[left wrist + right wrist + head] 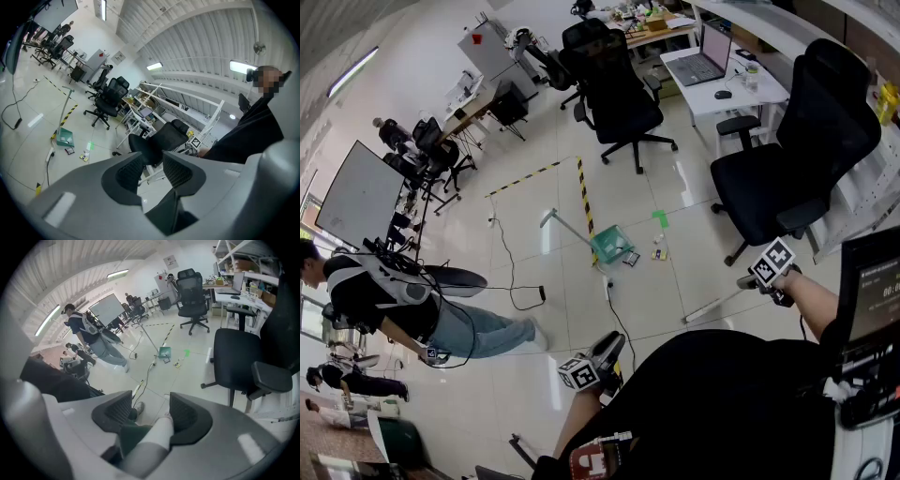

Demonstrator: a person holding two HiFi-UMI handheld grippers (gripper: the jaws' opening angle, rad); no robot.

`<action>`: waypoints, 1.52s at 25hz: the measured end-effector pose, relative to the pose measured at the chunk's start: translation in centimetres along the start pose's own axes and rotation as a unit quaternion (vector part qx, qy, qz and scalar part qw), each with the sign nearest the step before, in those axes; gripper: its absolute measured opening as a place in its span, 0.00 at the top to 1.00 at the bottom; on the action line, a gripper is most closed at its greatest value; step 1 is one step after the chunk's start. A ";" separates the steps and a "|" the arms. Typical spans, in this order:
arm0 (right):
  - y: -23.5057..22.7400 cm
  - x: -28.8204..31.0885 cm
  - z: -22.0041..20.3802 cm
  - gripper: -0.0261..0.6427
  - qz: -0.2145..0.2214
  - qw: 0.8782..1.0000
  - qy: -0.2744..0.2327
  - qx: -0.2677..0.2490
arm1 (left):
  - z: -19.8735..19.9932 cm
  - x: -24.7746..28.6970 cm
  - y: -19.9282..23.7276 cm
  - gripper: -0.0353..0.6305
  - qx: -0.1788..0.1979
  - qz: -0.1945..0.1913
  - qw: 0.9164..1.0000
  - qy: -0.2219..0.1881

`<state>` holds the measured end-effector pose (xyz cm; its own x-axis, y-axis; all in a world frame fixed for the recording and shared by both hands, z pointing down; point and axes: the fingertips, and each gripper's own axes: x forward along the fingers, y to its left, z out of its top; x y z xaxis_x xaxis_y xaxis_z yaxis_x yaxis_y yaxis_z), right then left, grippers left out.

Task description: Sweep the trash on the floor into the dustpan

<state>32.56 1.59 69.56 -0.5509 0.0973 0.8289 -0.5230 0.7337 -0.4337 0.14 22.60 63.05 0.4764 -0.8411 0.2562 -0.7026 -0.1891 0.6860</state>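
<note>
Head view: the dustpan (611,246) stands on the floor (675,281) beside the striped tape (584,192). Its long handle leans away to the upper left, and its mouth appears turned toward the trash (659,253), which lies just beside it; I judge it is parked there as the target of the sweep. The right tool (748,282) points steeply down, and the broom (712,305) runs from it to the floor, its lower end well short of the trash. The left tool (614,345) sits low near my waist, idle. Bare tile lies open between broom and trash, but a cable (619,323) trails across the near approach and a chair (797,159) base crowds the right edge. Left gripper view: the left tool (153,161) has its jaws spread with nothing between them, only distant furniture showing through the gap. The dustpan (65,137) and trash (84,157) are well apart from it. Right gripper view: the right tool (151,401) pinches the broom (159,432) handle, which fills the gap between both pads and runs along the jaws. I judge this grip lets the broom reach forward. The dustpan (164,351) and trash (177,364) lie ahead, the chair (239,357) is close on the right, and a bystander (89,341) is well off to the left.
</note>
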 end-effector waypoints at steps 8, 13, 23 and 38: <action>-2.1 0.2 1.5 0.59 -0.008 1.000 0.003 0.004 | 0.8 1.6 0.3 0.74 -0.004 0.000 1.000 -0.006; -2.6 1.3 3.9 0.59 -0.016 1.000 0.002 0.010 | 2.2 2.3 3.6 0.74 -0.011 -0.008 1.000 -0.006; -0.3 6.1 16.8 0.59 -0.071 0.997 0.015 0.028 | 11.5 3.4 17.1 0.74 -0.023 -0.069 0.997 0.021; 0.8 17.0 44.0 0.60 -0.088 0.995 0.036 -0.039 | 28.0 -1.4 33.6 0.74 -0.019 -0.015 1.000 0.014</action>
<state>-5.78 -25.78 67.74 -0.4069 0.0087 0.9135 -0.5534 0.7932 -0.2541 -38.98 3.20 66.68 0.5115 -0.8208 0.2541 -0.6676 -0.1934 0.7190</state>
